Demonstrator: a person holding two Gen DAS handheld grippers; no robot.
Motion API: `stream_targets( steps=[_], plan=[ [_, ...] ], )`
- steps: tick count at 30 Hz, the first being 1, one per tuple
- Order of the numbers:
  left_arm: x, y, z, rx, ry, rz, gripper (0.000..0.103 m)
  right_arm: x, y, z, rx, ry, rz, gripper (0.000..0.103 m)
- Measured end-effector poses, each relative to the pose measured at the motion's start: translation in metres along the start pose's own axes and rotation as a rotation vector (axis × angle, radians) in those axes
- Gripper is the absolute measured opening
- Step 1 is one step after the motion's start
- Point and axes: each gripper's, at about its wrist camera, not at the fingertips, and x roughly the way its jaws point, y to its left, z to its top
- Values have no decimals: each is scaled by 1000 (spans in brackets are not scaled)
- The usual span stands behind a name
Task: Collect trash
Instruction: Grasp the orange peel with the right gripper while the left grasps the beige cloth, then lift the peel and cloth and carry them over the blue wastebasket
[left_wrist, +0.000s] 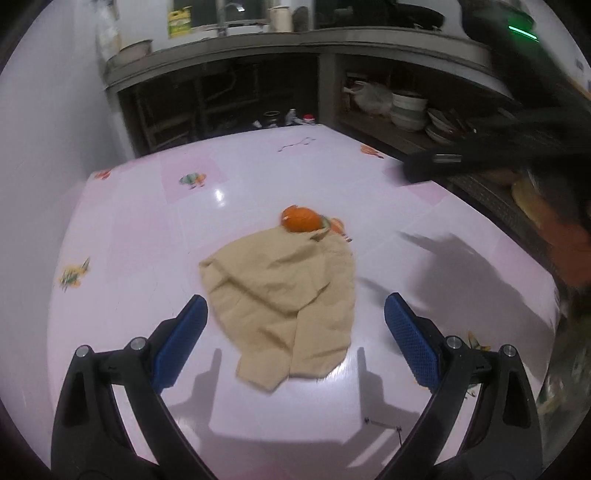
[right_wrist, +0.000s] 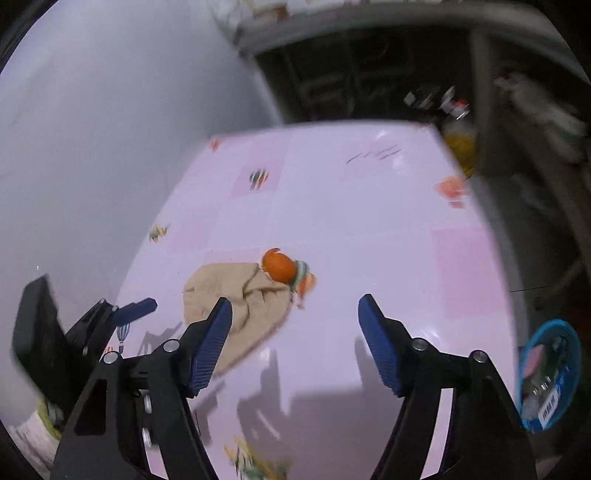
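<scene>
An orange peel (left_wrist: 300, 219) lies near the middle of the pink table (left_wrist: 147, 229), resting against the far edge of a crumpled beige cloth (left_wrist: 284, 295); a second, smaller scrap of peel (partly over a printed motif, so its outline is hard to separate) sits just beside it. In the right wrist view the same orange peel (right_wrist: 279, 267) touches the cloth's far corner.

The left gripper (left_wrist: 295, 332) stands released above the near end of the cloth, blue pads spread on either side and nothing between them. The right gripper (right_wrist: 295, 332) is likewise spread with nothing grasped, over bare tabletop just right of the cloth.

A blue bin (right_wrist: 550, 373) holding litter sits below the table's right edge. Shelves with stacked bowls (left_wrist: 408, 109) stand beyond the table.
</scene>
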Motion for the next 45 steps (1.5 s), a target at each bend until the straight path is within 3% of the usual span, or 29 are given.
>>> stream_targets(
  steps=[3,7,10,15,21,25,32,45],
  plan=[
    [18,1,10,41,28,-26,93,49,-1,30,20,110,12,60],
    [46,3,18,74,101,-33,92,88,4,44,16,192,-2,58],
    [60,6,17,77,155,-28,76,101,10,46,-10,219,-12,56],
    [67,12,16,43,175,-23,69,115,17,49,-82,234,-69,49],
    [62,16,12,5,175,-15,50,116,14,50,-82,243,-59,26],
    [59,18,11,-11,171,-7,37,109,7,46,-55,232,-65,18],
    [52,15,9,-22,177,10,12,81,-20,30,77,165,-45,14],
    [27,13,6,-82,148,-32,7,6,-41,-25,230,-26,-41,14]
  ],
)
